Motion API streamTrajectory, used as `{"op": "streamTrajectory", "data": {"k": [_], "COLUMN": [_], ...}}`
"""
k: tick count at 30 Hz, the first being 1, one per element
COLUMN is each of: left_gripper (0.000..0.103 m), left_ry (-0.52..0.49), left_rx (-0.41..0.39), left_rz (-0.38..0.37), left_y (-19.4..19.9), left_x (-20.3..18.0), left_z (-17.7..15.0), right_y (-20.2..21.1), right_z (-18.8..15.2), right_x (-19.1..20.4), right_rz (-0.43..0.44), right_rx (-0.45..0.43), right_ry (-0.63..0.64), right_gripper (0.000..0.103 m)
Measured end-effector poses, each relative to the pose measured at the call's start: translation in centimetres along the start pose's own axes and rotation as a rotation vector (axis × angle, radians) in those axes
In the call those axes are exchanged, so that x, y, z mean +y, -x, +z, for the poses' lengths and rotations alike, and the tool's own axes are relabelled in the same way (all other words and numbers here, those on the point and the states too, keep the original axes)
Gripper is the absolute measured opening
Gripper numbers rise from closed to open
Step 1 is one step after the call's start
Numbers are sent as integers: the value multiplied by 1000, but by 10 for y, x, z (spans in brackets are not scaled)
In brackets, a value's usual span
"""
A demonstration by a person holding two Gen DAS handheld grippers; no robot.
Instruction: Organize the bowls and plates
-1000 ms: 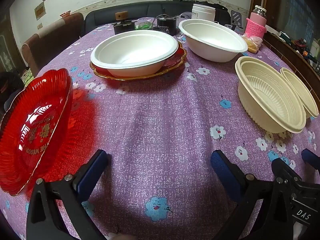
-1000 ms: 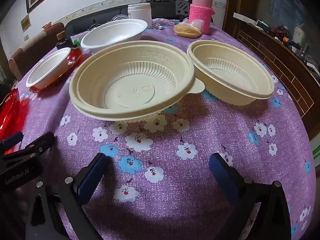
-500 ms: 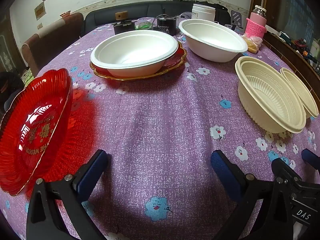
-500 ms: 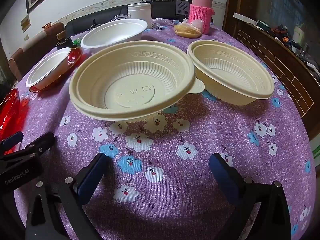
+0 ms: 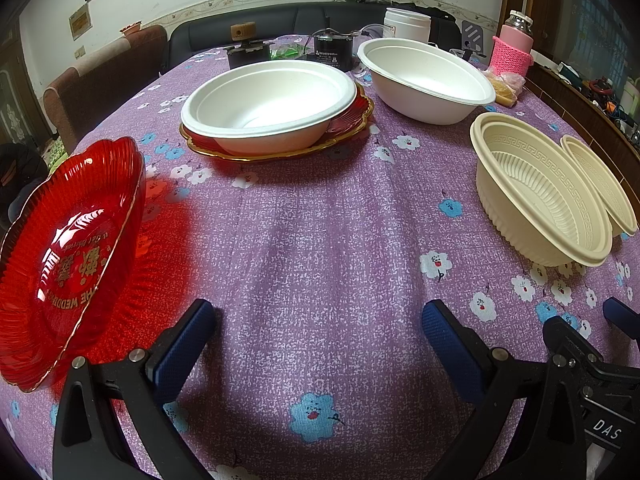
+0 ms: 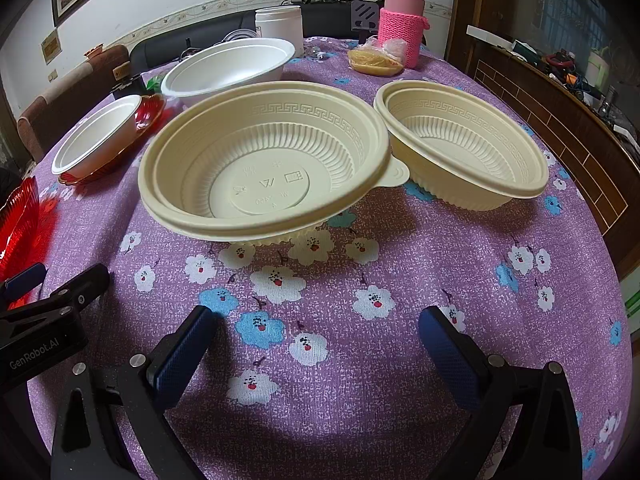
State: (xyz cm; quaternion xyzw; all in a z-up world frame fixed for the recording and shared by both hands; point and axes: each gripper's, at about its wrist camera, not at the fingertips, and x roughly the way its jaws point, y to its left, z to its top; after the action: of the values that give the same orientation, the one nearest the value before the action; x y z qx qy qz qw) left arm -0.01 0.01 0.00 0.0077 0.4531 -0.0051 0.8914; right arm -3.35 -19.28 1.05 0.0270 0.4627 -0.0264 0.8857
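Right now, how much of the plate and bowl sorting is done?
Barely started. One white bowl sits on a red plate. Nothing is held: left gripper and right gripper are open. Still loose: red plate, white bowl, two cream bowls.

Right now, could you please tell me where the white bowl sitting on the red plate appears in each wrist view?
Left wrist view: the white bowl is upper centre, on the gold-rimmed red plate.
Right wrist view: the same bowl is far left, mid-height.
Shared landmark: the pink bottle at the table's far edge.
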Motion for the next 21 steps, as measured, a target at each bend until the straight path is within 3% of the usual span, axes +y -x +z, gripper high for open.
{"op": "streamTrajectory", "data": {"k": [17, 21], "left_gripper": [103, 103], "left_ry": [19, -12], "left_rx": [2, 38], "left_rz": [11, -5], "left_y": [0, 2], "left_x": [1, -5], "left_z": [0, 0], "right_y": [0, 0], "right_z": [0, 1], "right_x": [0, 0], "right_rz": [-4, -4], "right_rx": [0, 0], "right_ry": [-2, -2], "right_gripper": [102, 102]}}
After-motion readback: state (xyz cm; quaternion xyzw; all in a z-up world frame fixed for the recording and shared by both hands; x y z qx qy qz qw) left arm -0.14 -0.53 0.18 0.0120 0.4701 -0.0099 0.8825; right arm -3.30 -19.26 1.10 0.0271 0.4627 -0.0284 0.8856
